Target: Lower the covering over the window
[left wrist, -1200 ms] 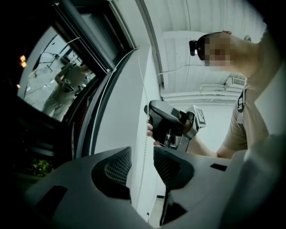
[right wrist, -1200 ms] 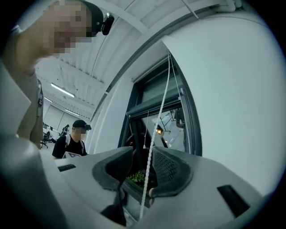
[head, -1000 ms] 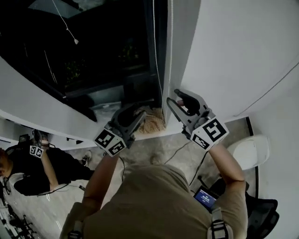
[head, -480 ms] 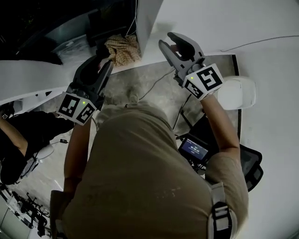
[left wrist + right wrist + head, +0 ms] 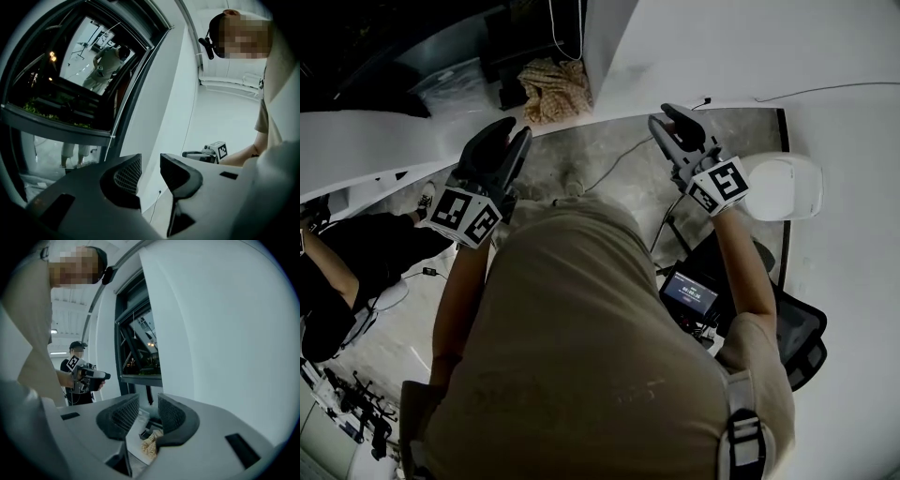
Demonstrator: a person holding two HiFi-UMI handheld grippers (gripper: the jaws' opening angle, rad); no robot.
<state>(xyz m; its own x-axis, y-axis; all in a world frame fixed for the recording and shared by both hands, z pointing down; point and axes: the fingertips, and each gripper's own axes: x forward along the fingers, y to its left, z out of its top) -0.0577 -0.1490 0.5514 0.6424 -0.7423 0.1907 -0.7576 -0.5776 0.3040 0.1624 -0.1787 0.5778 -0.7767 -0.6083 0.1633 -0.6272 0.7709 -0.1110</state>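
The dark window (image 5: 394, 37) fills the upper left of the head view, with a thin white cord (image 5: 551, 28) hanging by its frame. No covering shows over the glass (image 5: 70, 84). My left gripper (image 5: 508, 141) is held low in front of my chest, its jaws apart with nothing between them (image 5: 150, 173). My right gripper (image 5: 670, 120) is level with it, to the right by the white wall (image 5: 722, 47). It is also open and empty (image 5: 147, 413). Neither touches the cord. Each gripper view shows the other gripper: the right gripper (image 5: 211, 152) and the left gripper (image 5: 89, 376).
A crumpled tan cloth (image 5: 548, 80) lies on the floor below the window. A white round seat (image 5: 783, 187), a black chair (image 5: 797, 328) and a small lit screen (image 5: 689, 292) are at my right. A person in black (image 5: 347, 272) is at the left. A cable (image 5: 619, 164) crosses the floor.
Both grippers have come down from beside the cords at the window frame to chest height. The head view has tipped down toward the floor.
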